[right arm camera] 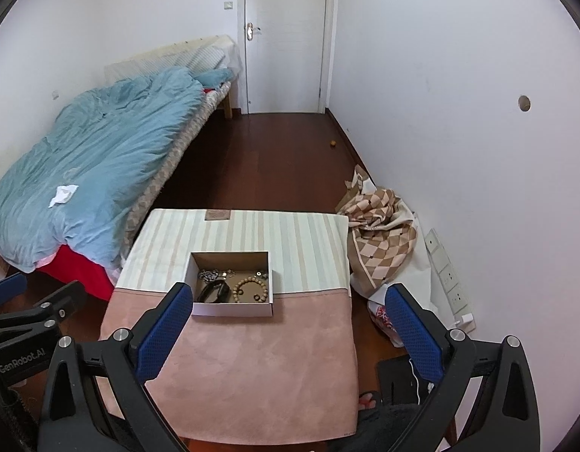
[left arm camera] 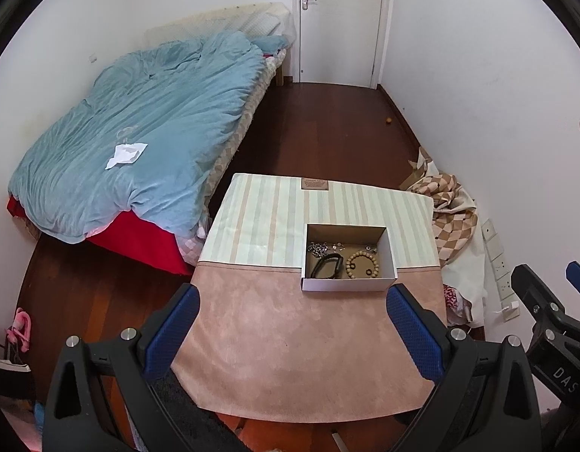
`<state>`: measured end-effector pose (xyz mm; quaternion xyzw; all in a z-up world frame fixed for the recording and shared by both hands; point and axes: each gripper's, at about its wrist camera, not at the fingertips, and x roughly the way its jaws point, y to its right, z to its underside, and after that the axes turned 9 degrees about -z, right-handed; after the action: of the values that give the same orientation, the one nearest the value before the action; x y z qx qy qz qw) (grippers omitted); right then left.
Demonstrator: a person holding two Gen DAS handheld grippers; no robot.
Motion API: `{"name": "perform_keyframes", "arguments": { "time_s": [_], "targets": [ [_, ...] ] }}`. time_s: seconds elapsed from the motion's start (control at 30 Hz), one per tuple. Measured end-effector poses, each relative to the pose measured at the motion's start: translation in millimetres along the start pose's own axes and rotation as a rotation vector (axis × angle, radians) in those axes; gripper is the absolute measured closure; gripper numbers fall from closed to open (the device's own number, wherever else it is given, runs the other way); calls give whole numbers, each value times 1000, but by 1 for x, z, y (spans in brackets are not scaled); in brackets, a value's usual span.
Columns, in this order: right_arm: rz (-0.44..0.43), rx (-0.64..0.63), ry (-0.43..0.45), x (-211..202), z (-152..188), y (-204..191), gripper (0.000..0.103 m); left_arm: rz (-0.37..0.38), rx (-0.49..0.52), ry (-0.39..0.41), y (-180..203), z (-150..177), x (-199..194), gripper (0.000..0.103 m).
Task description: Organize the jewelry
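I hold both grippers above the table's (left arm camera: 290, 339) near edge. The left gripper (left arm camera: 292, 327) is spread wide, empty. The box (left arm camera: 348, 282) lies long axis left-right, holding a black band (left arm camera: 325, 265) left of a bead bracelet (left arm camera: 361, 261). The right gripper (right arm camera: 286, 326) is likewise spread, empty. Only its view shows the left gripper's side.

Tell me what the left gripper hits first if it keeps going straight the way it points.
Probably the pink cloth on the table: the left gripper is open and empty above it, with the white box of jewelry just beyond. Depth is uncertain.
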<state>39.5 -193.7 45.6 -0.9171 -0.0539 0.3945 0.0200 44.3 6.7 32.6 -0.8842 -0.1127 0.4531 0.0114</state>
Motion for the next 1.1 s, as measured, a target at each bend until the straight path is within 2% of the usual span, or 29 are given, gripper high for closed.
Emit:
{"name": "perform_keyframes", "arguments": {
  "time_s": [0.53,1.1],
  "targets": [
    [25,2,-102,57,-13,5,0,-28,27,-94,11,-14,50,2],
    [23,-11,-130,67,-10,-4,0,-34,18,-107,7,-13,58,2]
  ]
}}
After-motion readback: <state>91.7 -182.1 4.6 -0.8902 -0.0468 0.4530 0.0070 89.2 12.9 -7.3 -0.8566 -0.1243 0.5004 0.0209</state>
